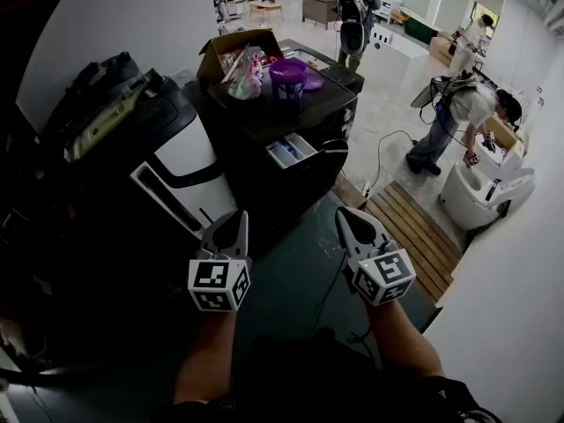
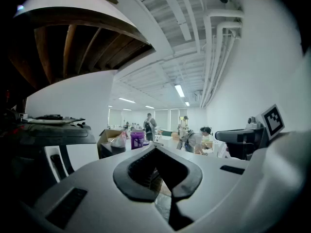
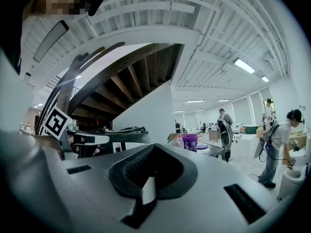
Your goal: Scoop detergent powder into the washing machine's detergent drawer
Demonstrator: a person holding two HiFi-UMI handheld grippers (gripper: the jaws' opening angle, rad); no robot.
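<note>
Both grippers hang low at the near edge of the scene, well apart from the machine, and both are empty. The left gripper (image 1: 233, 221) has its jaws pressed together with nothing between them, as its own view confirms. The right gripper (image 1: 346, 216) is likewise fully closed on nothing. Each points roughly level toward the far side.

The relation that matters lies straight ahead. The washing machine (image 1: 256, 188), a dark box, stands beyond the grippers. Its detergent drawer (image 1: 291, 152) is pulled out of the front, its long axis running from far to near and its pale compartments open from above. The drawer sits between the two grippers' lines of aim, so neither hand looks clearly nearer.

Farther still, on the machine's top, the purple detergent tub (image 1: 287, 77) stands upright. What looks like its purple lid (image 1: 311, 82) lies just to its right, and a cardboard box (image 1: 225, 47) stands to its left. In the left gripper view the tub appears a little left of the closed tips, and in the right gripper view a little right of them. No scoop can be made out.

Judging from this, the coming move is a reach forward and up to the tub. Whichever gripper goes must part its jaws first.
</note>
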